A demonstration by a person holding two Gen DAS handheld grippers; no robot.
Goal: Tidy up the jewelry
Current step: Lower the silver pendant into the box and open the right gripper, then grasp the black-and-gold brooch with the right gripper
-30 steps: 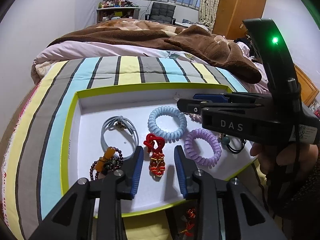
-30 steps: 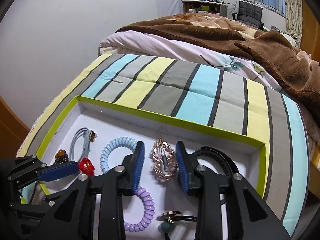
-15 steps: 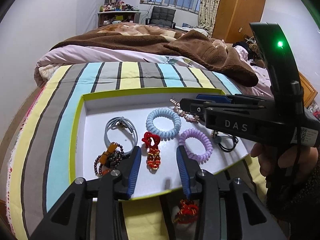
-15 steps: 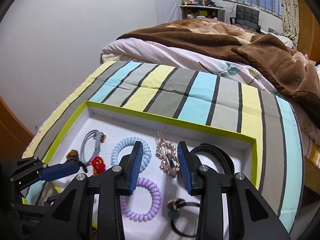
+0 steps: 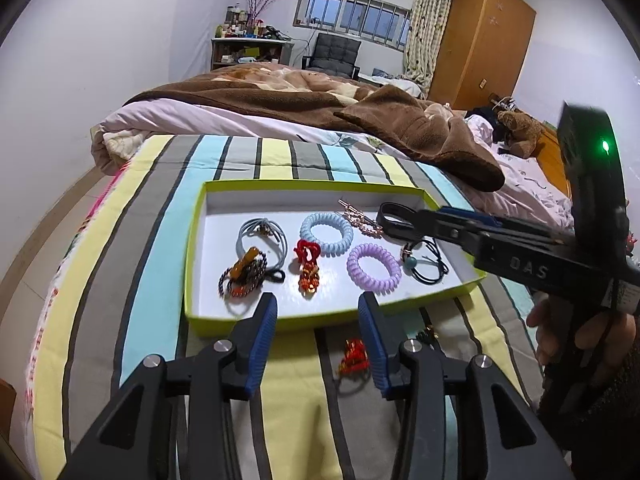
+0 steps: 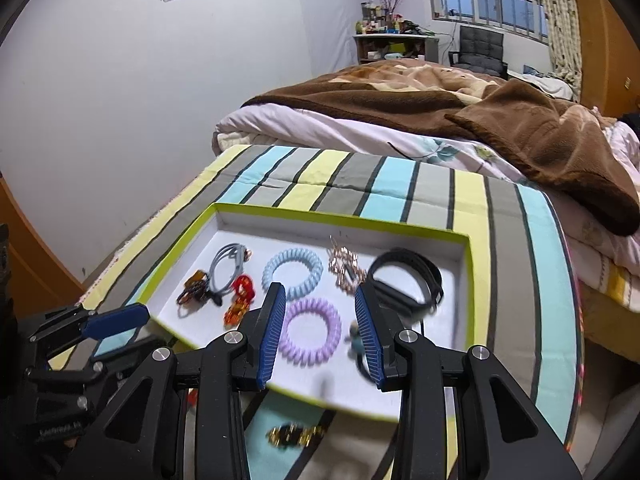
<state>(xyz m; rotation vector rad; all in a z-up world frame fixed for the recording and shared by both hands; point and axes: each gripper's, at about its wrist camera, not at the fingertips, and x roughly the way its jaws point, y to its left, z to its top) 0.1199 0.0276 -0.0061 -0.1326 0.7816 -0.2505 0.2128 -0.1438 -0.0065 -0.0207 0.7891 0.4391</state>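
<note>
Both pairs of blue-padded fingers are spread wide with nothing between them. From my left gripper (image 5: 318,304), low in the centre of its frame, I look down at a shallow tray (image 5: 194,240) with a lime-green rim, resting on a striped bedspread (image 5: 132,240).

Inside the tray, from left to right in the left view: a grey hair tie (image 5: 262,236), a dark bead bracelet (image 5: 242,276) overlapping it, a red knotted charm (image 5: 308,268), a pale blue coil hair tie (image 5: 326,234), a purple coil hair tie (image 5: 374,266), a rose-gold hair clip (image 5: 358,220) near the far wall, and a black elastic with a teal bead (image 5: 426,262). A black band (image 6: 406,282) lies at the right end of the tray in the right view.

My right gripper (image 6: 320,328) hovers over the tray's near edge, with the purple coil seen between its fingers. Below the tray, on the bedspread, lie a red ornament (image 5: 354,356) and a blurred gold-and-dark piece (image 6: 294,434).

A brown blanket (image 5: 400,120) covers the bed in the upper half of both frames.
</note>
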